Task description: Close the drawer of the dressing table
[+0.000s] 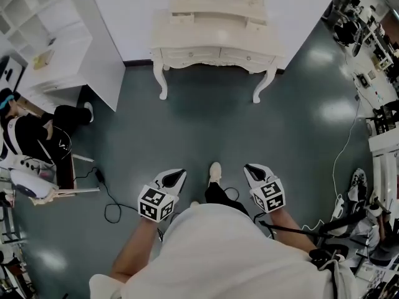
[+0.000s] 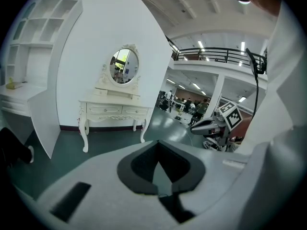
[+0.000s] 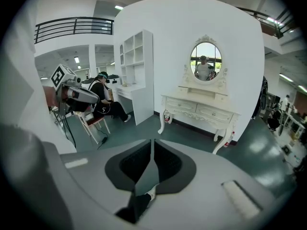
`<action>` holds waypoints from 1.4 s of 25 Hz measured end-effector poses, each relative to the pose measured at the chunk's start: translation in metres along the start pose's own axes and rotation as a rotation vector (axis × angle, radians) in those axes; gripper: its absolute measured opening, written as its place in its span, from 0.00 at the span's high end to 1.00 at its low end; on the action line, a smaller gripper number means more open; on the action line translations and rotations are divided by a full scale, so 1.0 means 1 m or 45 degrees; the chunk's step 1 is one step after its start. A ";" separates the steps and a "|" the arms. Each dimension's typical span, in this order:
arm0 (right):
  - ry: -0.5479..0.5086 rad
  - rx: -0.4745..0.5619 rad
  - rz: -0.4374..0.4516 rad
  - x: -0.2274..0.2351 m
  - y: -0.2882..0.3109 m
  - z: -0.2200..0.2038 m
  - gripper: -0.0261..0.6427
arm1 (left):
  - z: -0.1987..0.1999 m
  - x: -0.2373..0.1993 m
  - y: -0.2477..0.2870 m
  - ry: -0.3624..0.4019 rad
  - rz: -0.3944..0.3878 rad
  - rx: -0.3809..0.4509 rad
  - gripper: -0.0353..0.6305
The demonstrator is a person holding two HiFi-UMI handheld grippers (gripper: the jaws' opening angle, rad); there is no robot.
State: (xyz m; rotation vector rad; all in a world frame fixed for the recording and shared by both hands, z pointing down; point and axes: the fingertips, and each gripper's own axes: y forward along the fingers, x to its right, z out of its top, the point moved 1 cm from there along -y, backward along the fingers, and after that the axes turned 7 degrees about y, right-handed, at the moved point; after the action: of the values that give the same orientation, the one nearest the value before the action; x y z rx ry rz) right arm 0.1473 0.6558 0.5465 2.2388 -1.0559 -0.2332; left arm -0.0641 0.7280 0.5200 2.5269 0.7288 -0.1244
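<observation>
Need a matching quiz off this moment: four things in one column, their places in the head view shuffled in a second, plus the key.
Things:
1. dressing table
2. seated person
3. left gripper
4. white shelf unit

Places in the head view:
A. top left corner
B. lower half, just left of the wearer's shoe
C. top centre
D. left edge, mid-height

Pairs: 1-C; 2-D; 3-B; 4-A
</observation>
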 end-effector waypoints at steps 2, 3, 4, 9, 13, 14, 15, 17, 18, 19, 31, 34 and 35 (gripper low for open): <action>0.006 0.034 0.004 0.023 0.019 0.015 0.90 | 0.011 -0.015 0.019 0.011 0.025 -0.014 0.94; 0.011 0.048 0.007 0.038 0.029 0.026 0.92 | 0.020 -0.024 0.031 0.012 0.038 -0.019 0.94; 0.017 0.055 0.009 0.054 0.039 0.037 0.93 | 0.032 -0.033 0.045 0.011 0.048 -0.023 0.94; 0.043 0.063 0.015 0.133 0.085 0.086 0.96 | 0.098 -0.077 0.119 0.051 0.078 -0.040 0.94; 0.060 0.080 0.044 0.186 0.105 0.110 0.96 | 0.144 -0.092 0.167 0.073 0.099 -0.021 0.94; 0.069 0.077 0.049 0.199 0.112 0.115 0.96 | 0.153 -0.096 0.179 0.083 0.100 -0.019 0.94; 0.077 0.071 0.055 0.210 0.118 0.118 0.96 | 0.162 -0.101 0.190 0.088 0.103 -0.018 0.94; 0.091 0.055 0.066 0.227 0.131 0.125 0.96 | 0.176 -0.111 0.206 0.089 0.114 -0.022 0.94; 0.095 0.049 0.071 0.233 0.137 0.129 0.96 | 0.181 -0.117 0.212 0.086 0.119 -0.027 0.94; 0.098 0.044 0.075 0.239 0.143 0.133 0.96 | 0.186 -0.125 0.218 0.084 0.125 -0.032 0.94; 0.165 0.012 -0.051 0.322 0.265 0.238 0.96 | 0.264 -0.286 0.318 0.055 -0.009 -0.013 0.94; 0.196 0.028 -0.098 0.344 0.296 0.280 0.96 | 0.299 -0.325 0.342 0.120 -0.088 -0.017 0.94; 0.207 0.033 -0.122 0.353 0.306 0.292 0.96 | 0.309 -0.336 0.349 0.143 -0.116 -0.014 0.94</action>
State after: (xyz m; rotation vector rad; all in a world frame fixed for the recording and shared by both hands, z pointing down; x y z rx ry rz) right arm 0.0683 0.1108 0.5476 2.2907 -0.8719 -0.0765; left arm -0.1532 0.1612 0.4797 2.5068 0.8872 -0.0093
